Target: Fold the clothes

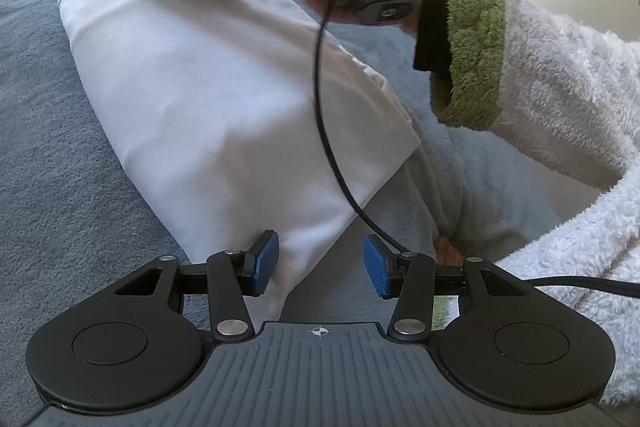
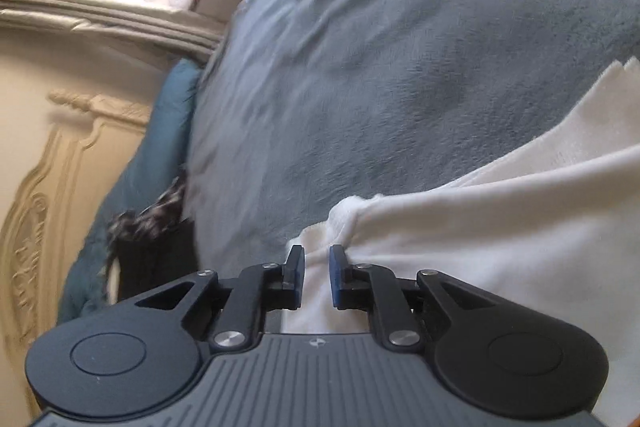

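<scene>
white garment long axis 11-to-5 o'clock; right hand-held gripper nearer, narrow gap, fabric between pads; left hand-held gripper half-open, empty.

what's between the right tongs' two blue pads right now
A bunched fold of the white garment sits between the right tongs, pads not pressing it; shown in the right wrist view.

A bed covered by a grey blanket fills the left of the frame. A folded white garment lies on it across the middle (smooth on top, edges layered at its far end).
</scene>
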